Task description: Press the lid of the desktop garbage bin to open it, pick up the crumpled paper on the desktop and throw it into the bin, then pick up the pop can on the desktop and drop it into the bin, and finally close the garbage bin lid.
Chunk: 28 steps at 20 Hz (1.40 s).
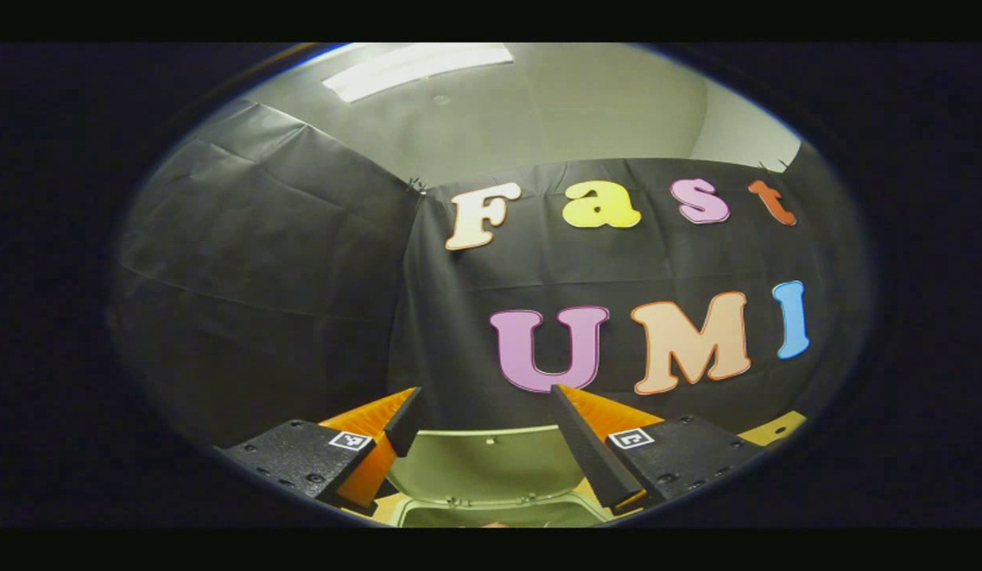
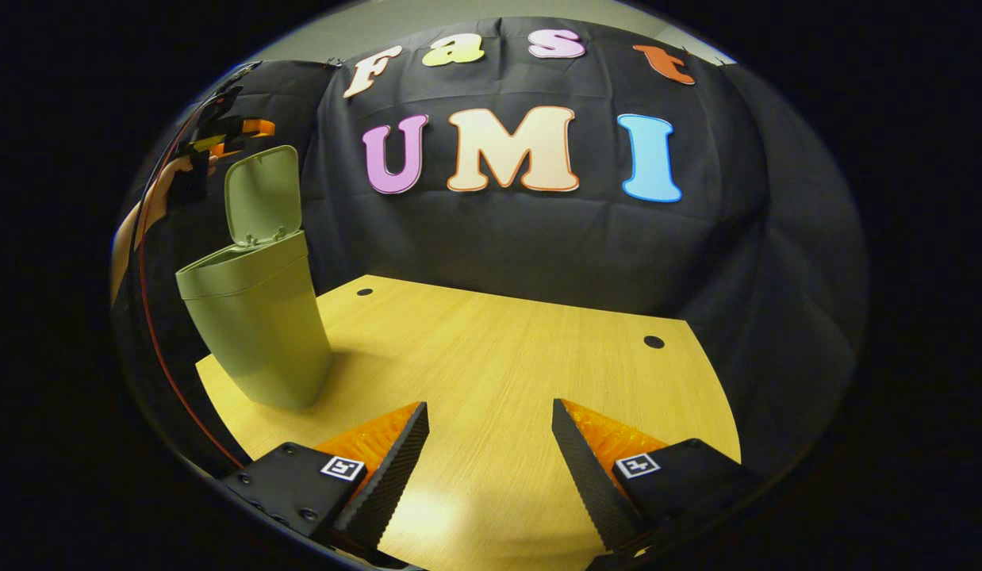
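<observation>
Garbage bin open, interior hidden

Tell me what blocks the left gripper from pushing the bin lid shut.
Nothing visible does. The lid stands upright just beyond the open left gripper, with bare air between its fingers. From the right gripper view, the garbage bin stands alone on the desktop.

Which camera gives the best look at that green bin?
The right gripper view: the whole bin stands on the table, lid raised. The left gripper view catches just the lid and rim between the left tool fingers.
</observation>
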Motion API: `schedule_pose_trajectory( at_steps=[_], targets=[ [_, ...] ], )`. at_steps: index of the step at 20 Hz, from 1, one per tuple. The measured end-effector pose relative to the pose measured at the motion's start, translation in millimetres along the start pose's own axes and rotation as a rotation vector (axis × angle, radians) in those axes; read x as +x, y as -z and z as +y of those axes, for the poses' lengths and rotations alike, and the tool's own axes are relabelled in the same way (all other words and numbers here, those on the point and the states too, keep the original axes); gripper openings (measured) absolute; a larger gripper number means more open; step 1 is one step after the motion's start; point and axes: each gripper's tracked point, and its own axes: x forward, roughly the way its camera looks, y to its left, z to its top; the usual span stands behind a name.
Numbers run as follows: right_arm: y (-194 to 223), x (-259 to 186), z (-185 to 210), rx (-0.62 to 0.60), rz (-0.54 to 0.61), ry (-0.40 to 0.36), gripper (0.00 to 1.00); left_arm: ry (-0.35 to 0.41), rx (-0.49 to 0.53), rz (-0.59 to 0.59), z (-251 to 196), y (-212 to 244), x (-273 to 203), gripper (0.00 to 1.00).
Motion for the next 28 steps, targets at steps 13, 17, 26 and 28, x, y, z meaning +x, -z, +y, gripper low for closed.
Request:
schedule_pose_trajectory(
  at_steps=[13,17,26,28],
  targets=[
    [-1.8,10.5,9.3,-0.012,0.015,-0.008,1.0,0.05,0.016,0.205,-15.3,40.3,-8.3,0.95],
    [-0.6,20.6,24.0,-0.015,0.036,-0.065,0.99,0.079,0.013,0.25,-18.8,50.6,-42.2,1.0],
    [-4.1,22.1,47.9,-0.04,0.043,-0.174,0.99,0.103,-0.029,0.411,-25.2,114.1,-114.1,0.94],
    [-1.9,21.3,49.7,-0.051,0.049,-0.181,0.99,0.096,-0.038,0.434,-25.0,126.9,-124.1,0.94]
  ],
)
